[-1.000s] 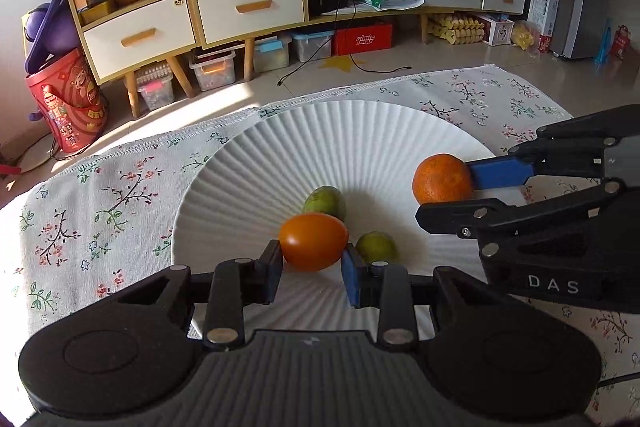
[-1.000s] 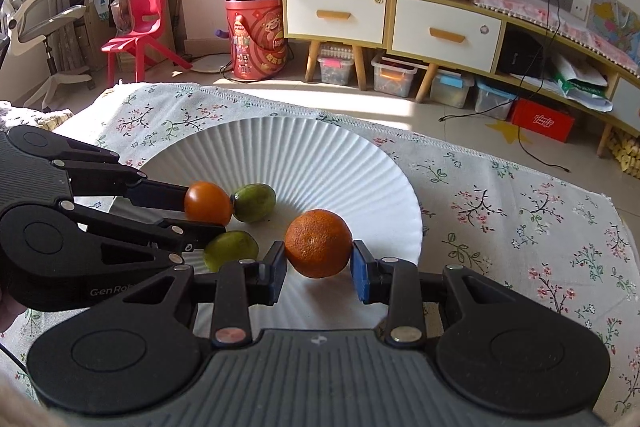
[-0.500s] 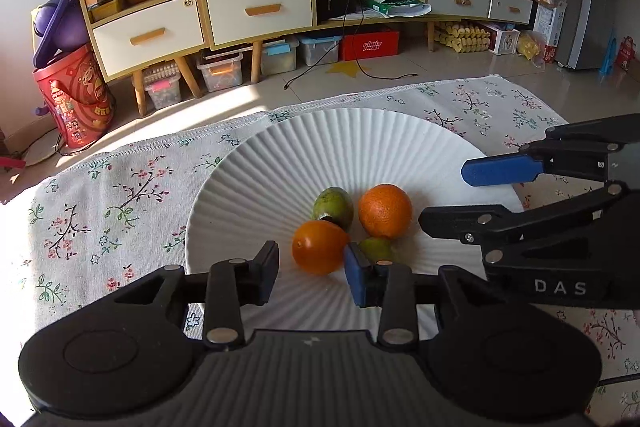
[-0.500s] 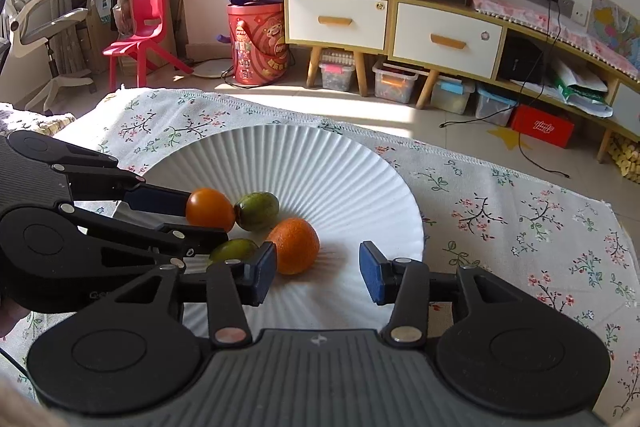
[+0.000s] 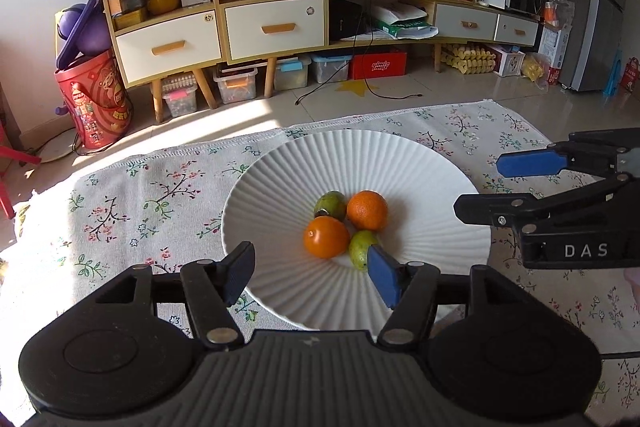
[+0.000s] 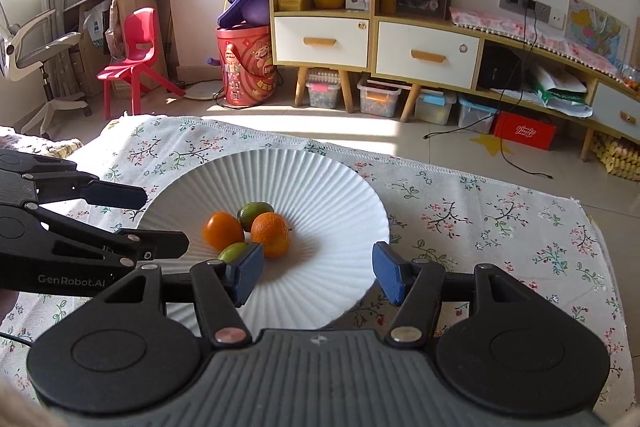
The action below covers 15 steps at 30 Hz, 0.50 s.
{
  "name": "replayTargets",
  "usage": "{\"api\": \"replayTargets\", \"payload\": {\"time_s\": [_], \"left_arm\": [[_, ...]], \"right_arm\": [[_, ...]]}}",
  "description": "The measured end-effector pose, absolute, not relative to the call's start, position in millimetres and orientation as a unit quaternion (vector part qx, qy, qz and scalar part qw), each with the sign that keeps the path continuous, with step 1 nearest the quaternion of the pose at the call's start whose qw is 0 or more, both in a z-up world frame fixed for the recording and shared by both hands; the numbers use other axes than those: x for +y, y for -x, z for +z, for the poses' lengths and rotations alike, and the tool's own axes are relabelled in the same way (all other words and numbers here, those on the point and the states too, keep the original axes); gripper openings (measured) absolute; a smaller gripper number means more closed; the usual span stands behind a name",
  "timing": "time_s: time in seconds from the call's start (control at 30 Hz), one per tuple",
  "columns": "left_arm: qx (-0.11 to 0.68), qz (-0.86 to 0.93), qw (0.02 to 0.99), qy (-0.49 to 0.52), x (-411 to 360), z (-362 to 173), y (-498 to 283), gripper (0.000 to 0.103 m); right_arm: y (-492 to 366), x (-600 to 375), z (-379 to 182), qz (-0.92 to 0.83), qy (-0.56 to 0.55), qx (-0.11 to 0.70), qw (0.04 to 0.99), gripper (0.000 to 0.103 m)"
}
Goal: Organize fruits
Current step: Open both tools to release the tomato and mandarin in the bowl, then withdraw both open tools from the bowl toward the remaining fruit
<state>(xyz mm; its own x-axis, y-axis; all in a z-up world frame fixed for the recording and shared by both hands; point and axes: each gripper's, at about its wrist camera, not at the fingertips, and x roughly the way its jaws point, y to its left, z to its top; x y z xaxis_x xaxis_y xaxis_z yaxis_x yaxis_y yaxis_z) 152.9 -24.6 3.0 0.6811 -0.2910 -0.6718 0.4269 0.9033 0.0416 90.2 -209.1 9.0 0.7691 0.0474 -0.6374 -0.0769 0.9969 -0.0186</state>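
Nearest us in the left wrist view, our left tool [image 5: 312, 275] fills the bottom of the frame, its jaws spread and just opened, with nothing between them. Its blue right fingertip [image 5: 382, 277] partly covers a green fruit [image 5: 360, 247]. Nearest in the right wrist view, our right tool [image 6: 318, 273] is likewise spread after opening, and empty.

Beyond the fingertips, in mid frame, a white ribbed plate [image 5: 420, 187] sits on the table's floral tablecloth [image 5: 152, 195]. Four fruits cluster close together at its centre: the green fruit, a smooth orange fruit [image 5: 326, 237], a dimpled tangerine [image 5: 367, 209], and a second green fruit [image 5: 331, 205] farthest back.

Across the top of the frame, past a sunlit tiled floor [image 5: 400, 95], stands a wooden cabinet [image 5: 224, 27] with white drawers.
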Motion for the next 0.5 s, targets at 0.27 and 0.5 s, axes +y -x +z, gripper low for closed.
{"api": "replayTargets", "payload": {"time_s": [0.27,0.5], "left_arm": [[0.342,-0.191,0.916,-0.083,-13,14,-131,0.068],[0.346,-0.188,0.916,-0.070,-7,13,-113,0.075]], "right_arm": [[-71,-207,17,0.032,0.025,0.333,0.942,0.062],[-55,-202,17,0.035,0.027,0.333,0.942,0.067]]}}
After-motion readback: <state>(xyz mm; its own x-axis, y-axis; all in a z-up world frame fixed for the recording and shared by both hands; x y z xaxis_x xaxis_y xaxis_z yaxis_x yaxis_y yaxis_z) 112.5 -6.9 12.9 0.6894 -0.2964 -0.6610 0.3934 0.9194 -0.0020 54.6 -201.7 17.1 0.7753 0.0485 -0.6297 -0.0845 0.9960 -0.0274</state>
